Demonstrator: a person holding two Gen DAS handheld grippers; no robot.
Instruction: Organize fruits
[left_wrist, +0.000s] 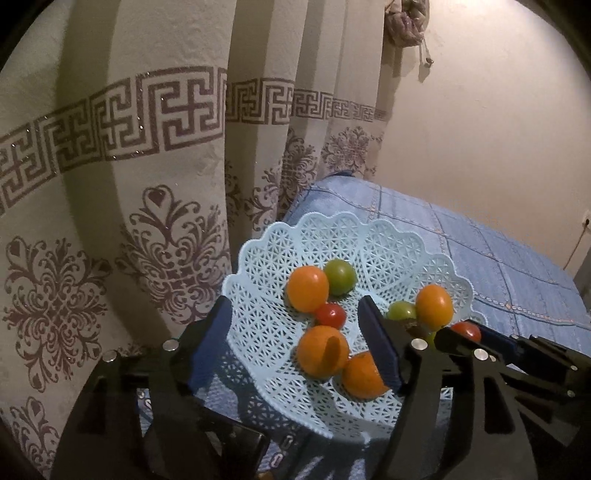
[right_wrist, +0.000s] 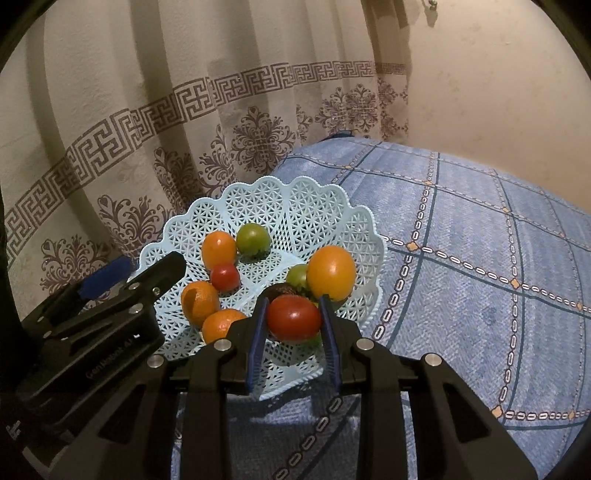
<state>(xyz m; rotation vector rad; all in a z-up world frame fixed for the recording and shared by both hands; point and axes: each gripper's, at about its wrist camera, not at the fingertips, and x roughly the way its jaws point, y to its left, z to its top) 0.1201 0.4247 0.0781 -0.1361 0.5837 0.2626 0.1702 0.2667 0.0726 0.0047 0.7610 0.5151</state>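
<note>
The right gripper (right_wrist: 294, 321) is clamped on a red tomato (right_wrist: 293, 318) above the near edge of the basket (right_wrist: 332, 206), which rests on a blue cloth (right_wrist: 480, 258) beside a curtain (right_wrist: 147, 110). The left gripper (left_wrist: 295, 339), fingers spread and empty, hovers over the basket's left side. Oranges (left_wrist: 307, 288) and green fruit (left_wrist: 340, 277) lie inside.

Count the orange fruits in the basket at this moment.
4. One at the back beside the green fruit, two touching at the front left, and one on the right side. More could be hidden behind the right hand-held gripper.
</note>
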